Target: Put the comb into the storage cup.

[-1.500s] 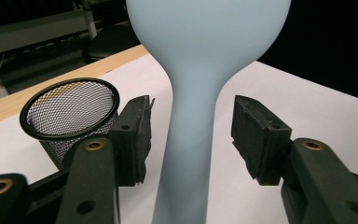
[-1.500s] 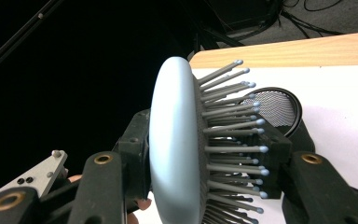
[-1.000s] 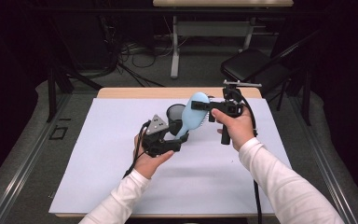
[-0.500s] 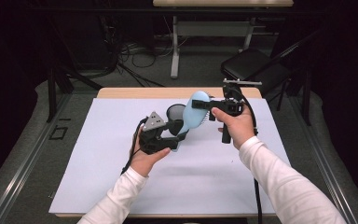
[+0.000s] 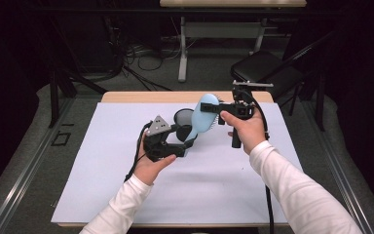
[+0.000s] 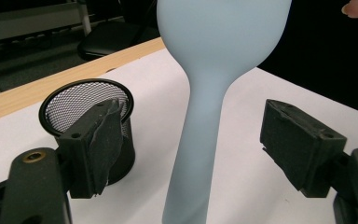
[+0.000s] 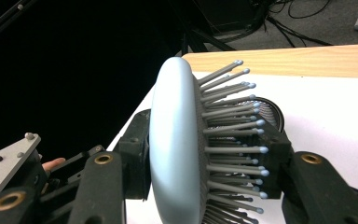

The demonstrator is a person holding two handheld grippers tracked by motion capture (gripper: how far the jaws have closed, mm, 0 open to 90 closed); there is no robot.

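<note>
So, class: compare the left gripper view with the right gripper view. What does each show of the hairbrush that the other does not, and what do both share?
Left gripper view: the hairbrush's smooth pale-blue handle stands between the left gripper's open pads, which have just been opening and are clear of it.

Right gripper view: the brush head seen edge-on, its bristles pointing right, clamped in the right gripper.

Both share: the black mesh cup and the white table cover with the wooden table edge behind.

Pale blue hairbrush (image 5: 203, 118) with grey bristles, aloft and tilted, handle down, above the white table mat (image 5: 214, 185)
</note>
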